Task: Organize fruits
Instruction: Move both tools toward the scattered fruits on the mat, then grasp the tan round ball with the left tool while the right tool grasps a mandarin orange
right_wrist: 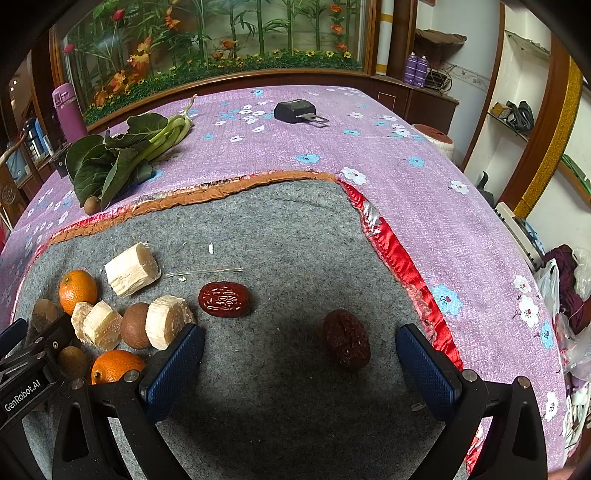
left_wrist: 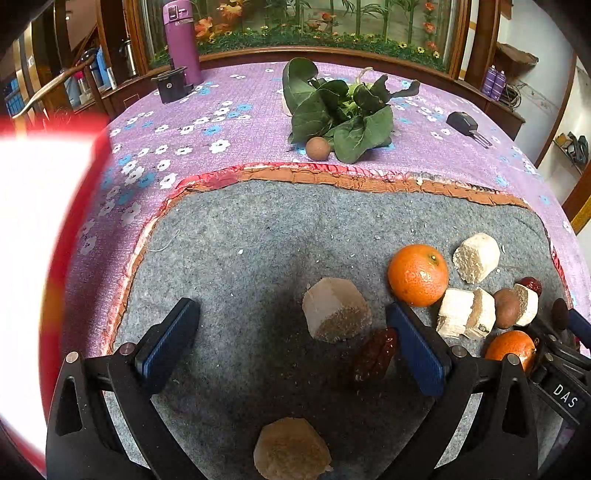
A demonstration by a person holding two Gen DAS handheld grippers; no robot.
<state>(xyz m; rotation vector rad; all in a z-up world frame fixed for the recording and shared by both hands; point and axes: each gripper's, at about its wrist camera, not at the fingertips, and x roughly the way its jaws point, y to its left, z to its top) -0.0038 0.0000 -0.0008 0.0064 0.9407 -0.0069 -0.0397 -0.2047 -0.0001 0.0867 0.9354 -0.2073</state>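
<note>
Grey felt mat (right_wrist: 280, 236) covers the worktop; both tools, left (left_wrist: 291, 339) and right (right_wrist: 300, 354), gape, released. Between the right tool's fingers lies a wrinkled dark-red dried date (right_wrist: 346, 344): probably light, leathery, best pinched across its middle.

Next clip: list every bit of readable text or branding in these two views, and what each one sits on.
"DAS": white letters on the right gripper's black body, seen from the left wrist.
"GenRobot.AI": white letters on the left gripper's black body, seen from the right wrist.
Purple flask's label: too small to read.
</note>
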